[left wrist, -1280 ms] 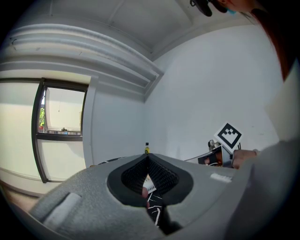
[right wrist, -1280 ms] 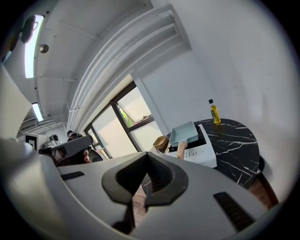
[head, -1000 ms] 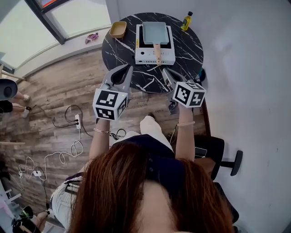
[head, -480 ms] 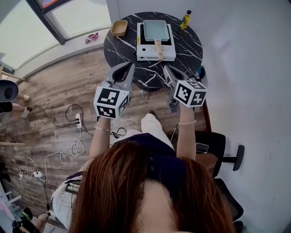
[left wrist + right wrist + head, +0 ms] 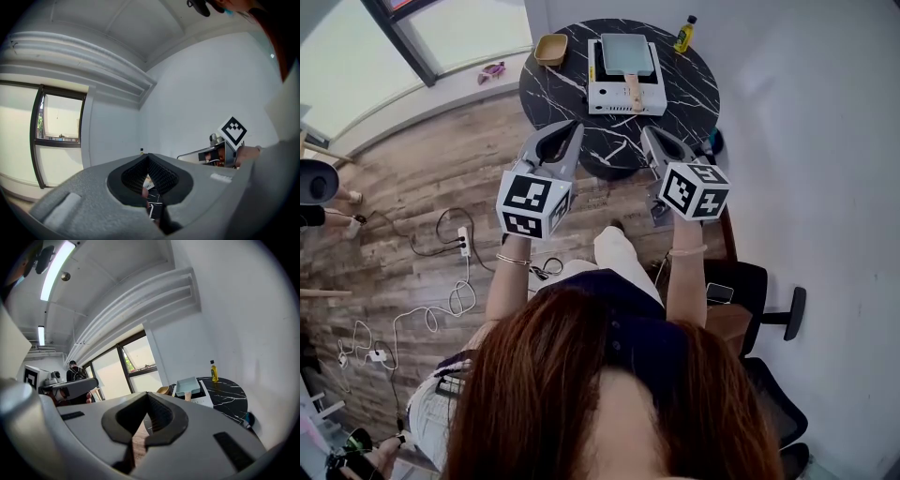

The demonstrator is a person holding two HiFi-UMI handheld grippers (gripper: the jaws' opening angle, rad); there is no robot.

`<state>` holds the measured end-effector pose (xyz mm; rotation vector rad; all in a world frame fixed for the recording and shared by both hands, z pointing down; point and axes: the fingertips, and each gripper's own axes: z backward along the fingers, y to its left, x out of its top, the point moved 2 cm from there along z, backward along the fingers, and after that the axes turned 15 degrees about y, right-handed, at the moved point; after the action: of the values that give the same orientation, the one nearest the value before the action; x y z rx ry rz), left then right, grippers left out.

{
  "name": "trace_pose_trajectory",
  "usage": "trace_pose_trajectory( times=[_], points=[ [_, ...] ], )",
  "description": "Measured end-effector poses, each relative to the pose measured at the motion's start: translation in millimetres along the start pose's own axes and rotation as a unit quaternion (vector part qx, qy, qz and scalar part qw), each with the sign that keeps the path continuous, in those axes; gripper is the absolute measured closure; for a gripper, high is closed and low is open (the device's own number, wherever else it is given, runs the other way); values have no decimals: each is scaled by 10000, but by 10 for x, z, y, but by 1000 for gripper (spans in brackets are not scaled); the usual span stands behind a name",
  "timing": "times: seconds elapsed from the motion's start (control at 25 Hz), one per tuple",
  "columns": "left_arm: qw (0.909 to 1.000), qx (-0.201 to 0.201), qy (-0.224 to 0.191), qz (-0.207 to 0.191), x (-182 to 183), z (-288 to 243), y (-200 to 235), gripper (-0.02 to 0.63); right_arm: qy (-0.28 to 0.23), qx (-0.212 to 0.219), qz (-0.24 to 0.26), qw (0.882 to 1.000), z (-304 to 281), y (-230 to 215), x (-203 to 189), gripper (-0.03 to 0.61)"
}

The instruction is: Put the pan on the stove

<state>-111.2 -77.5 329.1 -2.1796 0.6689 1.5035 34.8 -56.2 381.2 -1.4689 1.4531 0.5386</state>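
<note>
wood floor (image 5: 403, 187), white wall (image 5: 825, 141), window (image 5: 356, 66)

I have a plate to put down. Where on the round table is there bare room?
The near part of the table, in front of the stove, is bare, as is the right side between stove and rim. The far edge is crowded: bowl, stove with the pan, bottle.

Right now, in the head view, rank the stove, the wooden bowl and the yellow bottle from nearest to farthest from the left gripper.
1. The stove, mid-table, just beyond the left gripper.
2. The wooden bowl, far left edge of the table.
3. The yellow bottle, far right edge.
</note>
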Motion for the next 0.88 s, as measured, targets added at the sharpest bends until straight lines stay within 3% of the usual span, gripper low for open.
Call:
trace_pose_trajectory(
  times=[0.48, 0.88],
  points=[
    [9999, -28, -71, 88, 35, 229, -100, 601, -193, -293, 425, 9985, 250, 285, 42, 569],
    [9999, -64, -77, 108, 29, 331, -194, 601, -326, -375, 486, 9976, 413, 408, 49, 569]
  ],
)
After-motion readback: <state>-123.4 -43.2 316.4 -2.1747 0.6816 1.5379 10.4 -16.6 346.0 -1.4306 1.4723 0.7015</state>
